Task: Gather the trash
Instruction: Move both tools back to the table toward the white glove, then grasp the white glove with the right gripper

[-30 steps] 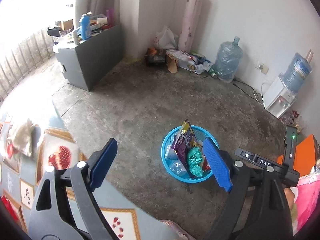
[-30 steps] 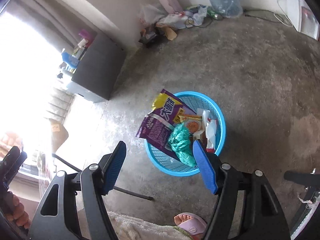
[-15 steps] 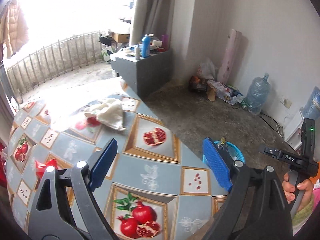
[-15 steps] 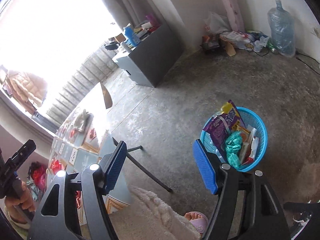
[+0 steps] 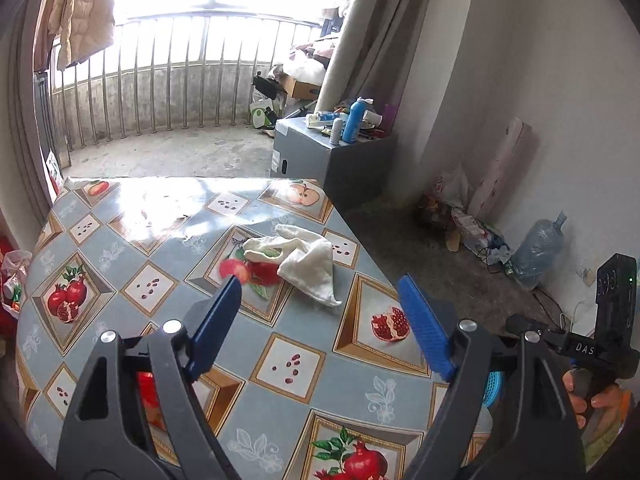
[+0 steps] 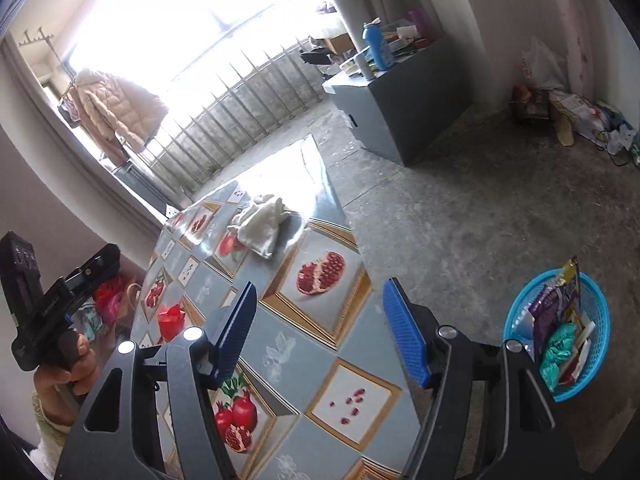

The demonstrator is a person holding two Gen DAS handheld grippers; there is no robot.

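Note:
A crumpled white cloth [image 5: 298, 256] lies on the fruit-patterned table [image 5: 160, 240], ahead of my left gripper [image 5: 320, 320], which is open and empty above the table. The cloth also shows in the right wrist view [image 6: 258, 222]. A red crumpled wrapper [image 6: 170, 320] lies on the table near its left edge; in the left wrist view it [image 5: 146, 394] shows behind the left finger. My right gripper [image 6: 320, 328] is open and empty above the table. A blue basket [image 6: 596, 360] full of wrappers stands on the floor to the right.
A grey cabinet [image 5: 332, 160] with bottles stands by the curtain. Clutter and a water jug [image 5: 538, 252] lie along the far wall. A balcony railing [image 5: 160, 92] is behind the table. Bags [image 6: 108, 300] sit on the floor left of the table.
Both grippers swung up and away from the basket on the floor to face the table; the table and cloth came into view. Both stay open.

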